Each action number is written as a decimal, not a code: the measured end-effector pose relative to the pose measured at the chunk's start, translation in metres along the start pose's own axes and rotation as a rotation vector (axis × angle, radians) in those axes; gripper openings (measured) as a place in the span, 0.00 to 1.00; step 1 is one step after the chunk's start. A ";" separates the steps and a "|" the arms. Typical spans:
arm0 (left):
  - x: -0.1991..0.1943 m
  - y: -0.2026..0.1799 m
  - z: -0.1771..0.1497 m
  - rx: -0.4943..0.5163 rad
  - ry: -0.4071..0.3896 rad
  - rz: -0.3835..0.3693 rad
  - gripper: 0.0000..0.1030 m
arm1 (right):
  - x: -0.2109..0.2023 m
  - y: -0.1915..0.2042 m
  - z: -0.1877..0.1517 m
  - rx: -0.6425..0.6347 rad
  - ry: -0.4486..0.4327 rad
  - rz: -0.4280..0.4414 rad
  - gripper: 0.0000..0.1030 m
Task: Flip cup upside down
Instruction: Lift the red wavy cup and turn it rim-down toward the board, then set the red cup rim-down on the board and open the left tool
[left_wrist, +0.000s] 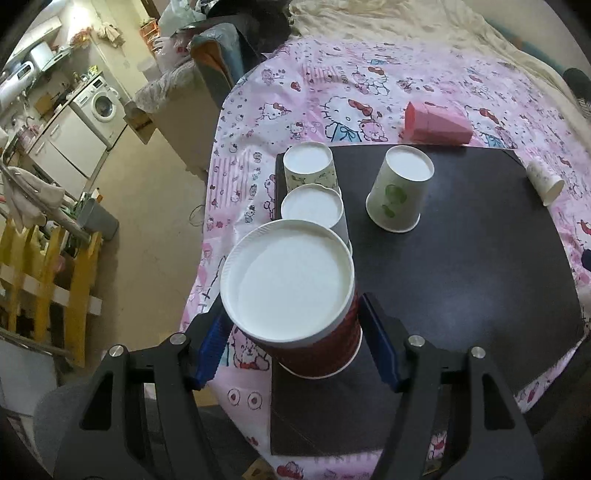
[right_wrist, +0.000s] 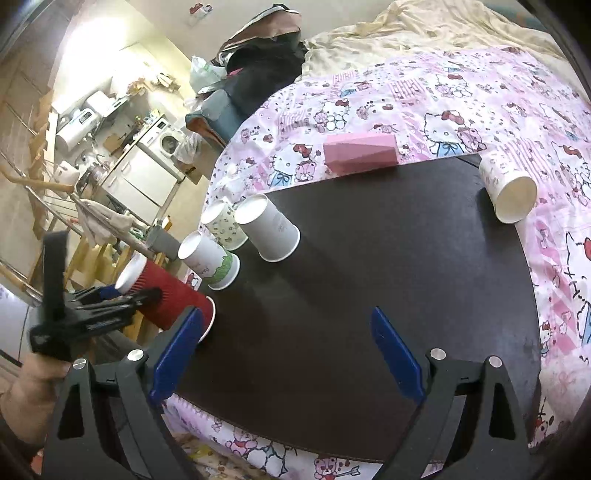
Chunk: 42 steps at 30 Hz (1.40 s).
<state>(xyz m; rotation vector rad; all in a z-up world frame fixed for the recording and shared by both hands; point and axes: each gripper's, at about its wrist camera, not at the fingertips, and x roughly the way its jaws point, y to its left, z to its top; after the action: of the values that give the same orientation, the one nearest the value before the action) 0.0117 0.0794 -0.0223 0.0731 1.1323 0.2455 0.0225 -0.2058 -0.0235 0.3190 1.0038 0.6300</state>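
A: Start at the fingers. What does the left gripper (left_wrist: 291, 345) have?

B: Its blue fingers (left_wrist: 210, 347) stand apart on either side of the red ribbed cup (left_wrist: 325, 347) at lower centre of the left wrist view. That cup stands mouth-down on the near left corner of the black board (left_wrist: 461, 280), white base up. I can't tell whether the pads touch its wall; they look just beside it.

A: And the right gripper (right_wrist: 288, 354)?

B: Fingers wide apart over bare board, holding nothing. In its view the red cup sits at lower left, beside the left finger.

A: So which cup is still to turn?

B: My reading: the white cup on its side (right_wrist: 508, 192) in the upper right of the right wrist view, at the board's far right edge on the patterned bedsheet (right_wrist: 461, 92). Its long axis runs diagonally, open mouth toward the lower right. The right gripper is nearer, though well apart.

A: Count them.

B: Five paper cups: four inverted on the board, namely the red one, the plain white cup (left_wrist: 314, 212), the small-print cup (left_wrist: 310, 166) and the green-leaf cup (left_wrist: 400, 188), plus the lying one. One pink faceted cup (right_wrist: 362, 153) also lies on its side beyond the board.
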 end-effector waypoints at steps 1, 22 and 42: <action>0.002 0.001 0.001 -0.009 0.002 0.007 0.62 | 0.000 0.001 0.001 -0.002 -0.006 0.003 0.91; 0.011 0.005 -0.009 -0.036 0.027 -0.039 0.73 | -0.001 -0.001 0.001 0.001 -0.006 0.010 0.91; -0.028 -0.086 0.142 0.302 0.025 -0.323 0.78 | -0.030 -0.052 0.042 0.096 -0.049 -0.140 0.91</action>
<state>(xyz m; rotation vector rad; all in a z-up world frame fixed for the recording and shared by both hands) 0.1421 -0.0006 0.0473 0.1524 1.1812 -0.2136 0.0651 -0.2638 -0.0089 0.3438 1.0020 0.4467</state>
